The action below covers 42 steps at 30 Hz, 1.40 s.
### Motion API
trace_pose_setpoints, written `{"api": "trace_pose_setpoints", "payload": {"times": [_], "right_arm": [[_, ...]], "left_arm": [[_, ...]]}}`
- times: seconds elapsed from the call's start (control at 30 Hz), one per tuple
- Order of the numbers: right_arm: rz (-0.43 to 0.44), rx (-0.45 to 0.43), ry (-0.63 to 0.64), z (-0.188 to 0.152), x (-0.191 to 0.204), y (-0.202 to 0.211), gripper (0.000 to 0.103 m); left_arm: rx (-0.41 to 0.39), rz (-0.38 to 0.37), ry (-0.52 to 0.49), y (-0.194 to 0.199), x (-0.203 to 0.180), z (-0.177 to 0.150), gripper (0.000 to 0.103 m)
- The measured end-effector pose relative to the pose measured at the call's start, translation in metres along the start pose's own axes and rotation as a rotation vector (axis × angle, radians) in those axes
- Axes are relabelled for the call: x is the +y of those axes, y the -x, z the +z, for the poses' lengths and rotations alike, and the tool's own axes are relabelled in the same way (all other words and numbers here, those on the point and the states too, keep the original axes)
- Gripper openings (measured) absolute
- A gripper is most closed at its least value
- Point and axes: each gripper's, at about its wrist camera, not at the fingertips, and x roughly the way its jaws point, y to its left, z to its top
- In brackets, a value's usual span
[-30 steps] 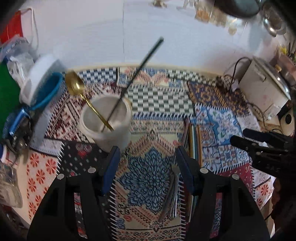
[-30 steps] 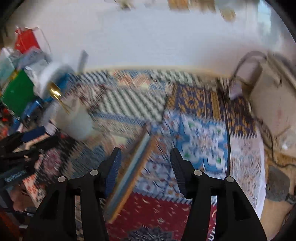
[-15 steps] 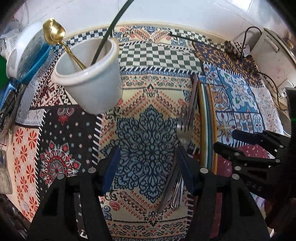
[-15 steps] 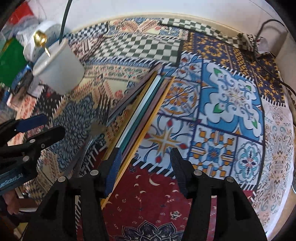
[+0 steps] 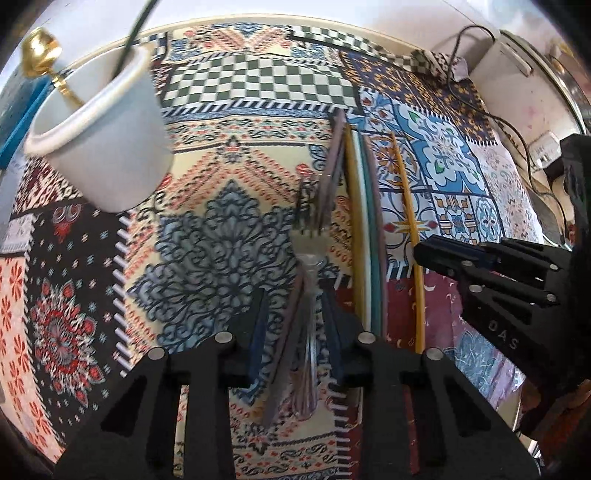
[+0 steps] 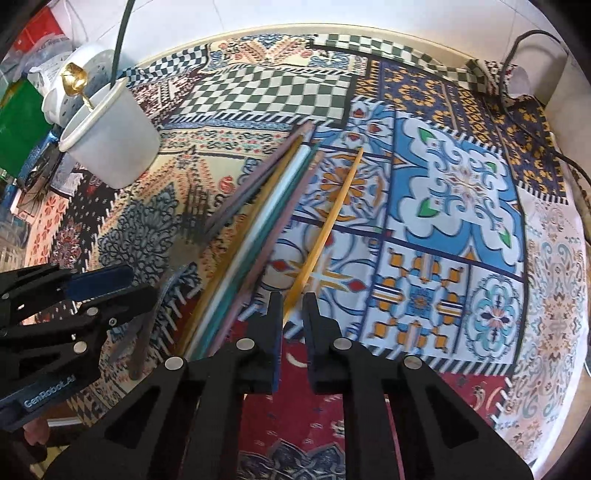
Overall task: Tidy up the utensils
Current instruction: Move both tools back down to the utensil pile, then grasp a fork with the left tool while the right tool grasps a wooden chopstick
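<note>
Both tools have dropped closer to the patterned cloth since a second ago, and the fingers of each have drawn inward. The thin yellow chopstick lies apart from the other sticks, slanting across the blue and orange tile print, and its near end runs in between the fingers of the right tool, which are pressed together on it. Just beside it on the left lies a bundle of long chopsticks in yellow, white, teal and mauve, laid side by side. Left of the bundle a silver metal fork rests on the cream and blue part of the cloth, tines pointing away; its handle runs between the fingers of the left tool, which are closing around it, though whether the pads already press on it I cannot tell, since that part is blurred. Farther left stands a white plastic cup holding a gold spoon and a dark thin rod. The multicoloured patchwork cloth covers the table, with a white appliance and its black cord at the far right edge.
</note>
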Motion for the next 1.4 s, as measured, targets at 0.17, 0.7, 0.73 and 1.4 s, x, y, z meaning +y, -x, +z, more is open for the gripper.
{"api": "trace_pose_setpoints", "payload": {"times": [0.17,0.7,0.73,1.4], "right_arm": [[0.01,0.001,-0.047,-0.007,-0.023,0.007,0.009],[0.005,0.013,-0.168,-0.008,-0.066,0.016,0.01],[0.003,0.012,-0.162,-0.005,-0.063,0.014,0.01],[0.003,-0.022,-0.074,0.03,-0.049,0.001,0.005]], "left_arm": [[-0.001,0.045,-0.048,-0.012,-0.012,0.009,0.028],[-0.06,0.124,-0.099,-0.027,-0.031,0.033,0.029],[-0.062,0.126,-0.093,-0.027,-0.031,0.034,0.029],[-0.096,0.081,-0.123,0.003,-0.033,0.035,0.024]]}}
